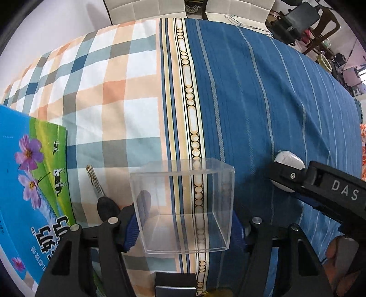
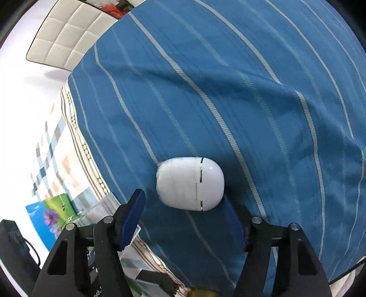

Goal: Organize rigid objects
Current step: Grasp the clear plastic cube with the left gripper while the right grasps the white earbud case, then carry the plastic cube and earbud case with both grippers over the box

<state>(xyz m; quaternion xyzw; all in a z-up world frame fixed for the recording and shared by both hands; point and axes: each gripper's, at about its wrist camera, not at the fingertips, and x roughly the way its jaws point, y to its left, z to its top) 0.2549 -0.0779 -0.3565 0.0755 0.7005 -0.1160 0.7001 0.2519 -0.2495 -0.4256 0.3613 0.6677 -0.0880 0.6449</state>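
Note:
A clear plastic box (image 1: 185, 205), open and empty, sits between the blue pads of my left gripper (image 1: 183, 226); the jaws are shut against its two sides. A key with a black head (image 1: 103, 198) lies just left of it. A white egg-shaped object (image 2: 189, 182) lies on the blue cloth; it also shows in the left wrist view (image 1: 289, 164). My right gripper (image 2: 183, 219) is open, its blue fingers (image 2: 133, 214) standing on either side of the near end of the white object, apart from it.
A blue and green milk carton box (image 1: 29, 182) lies at the left, also in the right wrist view (image 2: 55, 210). A checked cloth (image 1: 109, 91) and a blue striped cloth (image 1: 263, 91) cover the table. White padded chairs (image 1: 146, 9) stand behind.

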